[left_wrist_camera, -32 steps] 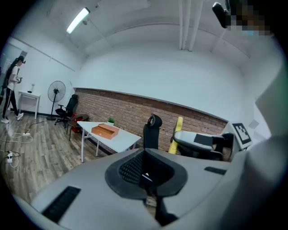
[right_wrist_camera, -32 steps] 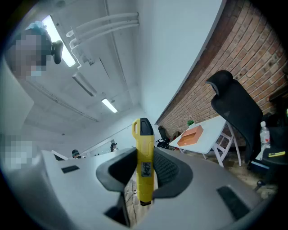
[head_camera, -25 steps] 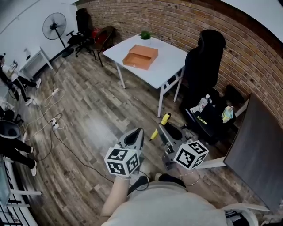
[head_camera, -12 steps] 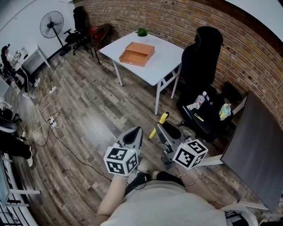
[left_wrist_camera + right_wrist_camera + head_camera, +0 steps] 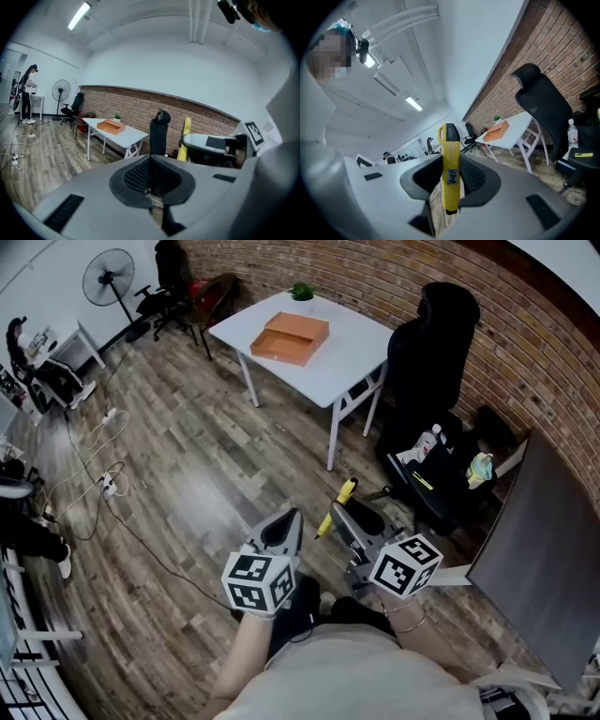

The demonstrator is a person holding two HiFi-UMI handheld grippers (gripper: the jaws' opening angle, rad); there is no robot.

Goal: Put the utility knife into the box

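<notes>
My right gripper (image 5: 451,183), frame centre: fingers clenched on the upright utility knife (image 5: 450,159). My left gripper (image 5: 151,185): fingers pressed together, empty. Box (image 5: 290,337) upper middle of head view, on the white bench (image 5: 361,367), well apart. I should grip firm, get close, lower the knife flat inside.

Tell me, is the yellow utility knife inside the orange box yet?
Out: the yellow utility knife sits clamped in the right gripper, far from the orange box on the white table.
</notes>
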